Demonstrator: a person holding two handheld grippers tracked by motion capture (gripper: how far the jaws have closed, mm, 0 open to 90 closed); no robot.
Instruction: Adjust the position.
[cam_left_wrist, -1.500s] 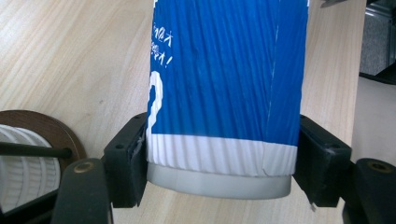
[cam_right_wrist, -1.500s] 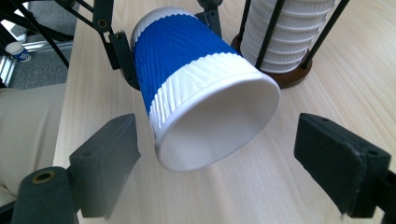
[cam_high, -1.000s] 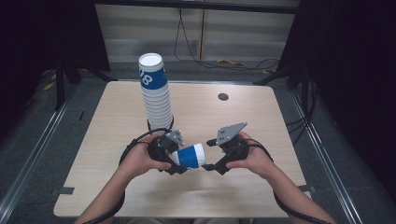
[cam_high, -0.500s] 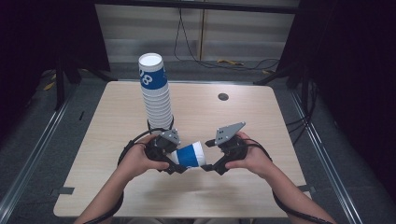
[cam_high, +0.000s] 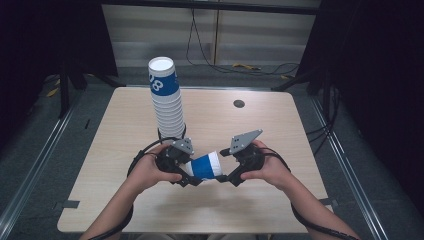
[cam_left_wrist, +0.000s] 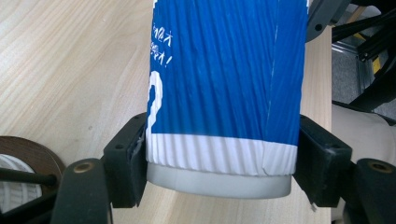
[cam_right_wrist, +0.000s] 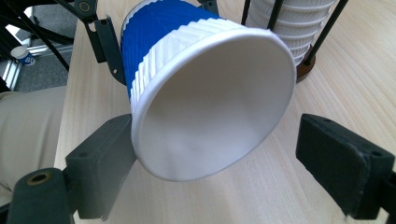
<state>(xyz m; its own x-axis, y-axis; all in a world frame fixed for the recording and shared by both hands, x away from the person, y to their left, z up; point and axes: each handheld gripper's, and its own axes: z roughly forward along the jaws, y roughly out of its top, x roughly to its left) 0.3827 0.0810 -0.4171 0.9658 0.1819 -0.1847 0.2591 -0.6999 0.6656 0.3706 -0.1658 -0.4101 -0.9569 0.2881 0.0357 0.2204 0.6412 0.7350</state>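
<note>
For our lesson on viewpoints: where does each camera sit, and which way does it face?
High view: above the table, looking forward and down; both forearms show.
Left gripper view: on the left gripper, its jaws clamping the blue-and-white ribbed paper cup.
Right gripper view: on the right gripper, jaws just opening, facing the cup's mouth.
All share the cup.

The cup (cam_left_wrist: 224, 88) is of ribbed matt paper with a smooth rim, the table (cam_high: 280, 130) of pale matt wood grain, the gripper pads (cam_right_wrist: 343, 163) of rough black plastic.
</note>
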